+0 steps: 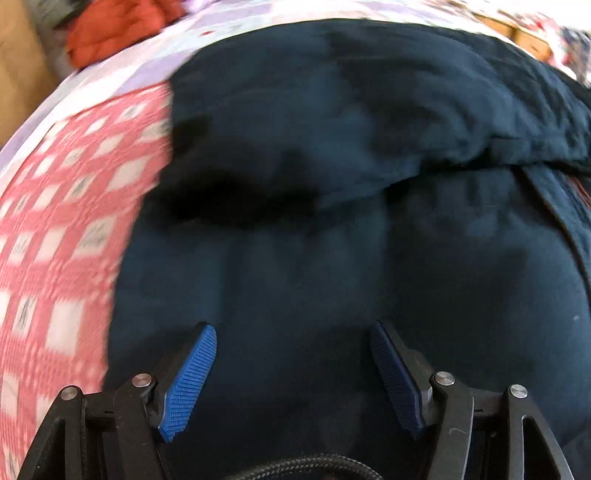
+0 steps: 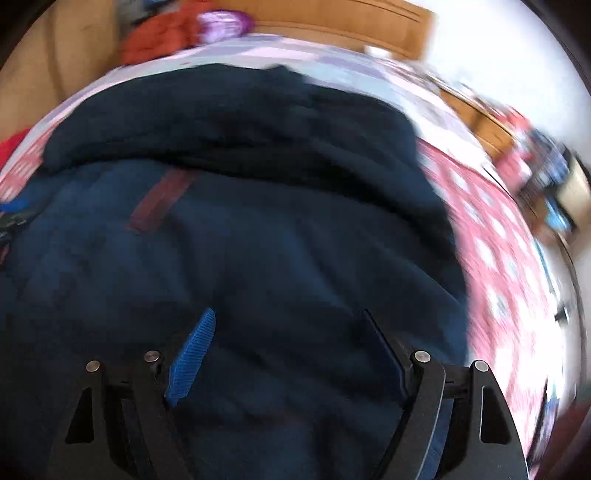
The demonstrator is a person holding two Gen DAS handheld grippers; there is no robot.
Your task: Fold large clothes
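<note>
I see the bed [image 1: 55, 229] under a pink-and-white checked cover, and the dark navy garment [image 1: 332, 221] lies spread across most of it, its far part folded over toward me in a thick roll. An orange-red cloth [image 1: 118, 29] is bunched at the bed's far left corner. My left gripper [image 1: 293, 376] hovers low over the garment's near part, jaws apart, nothing between them. My right gripper [image 2: 284, 358] does likewise, also spread wide.
</note>
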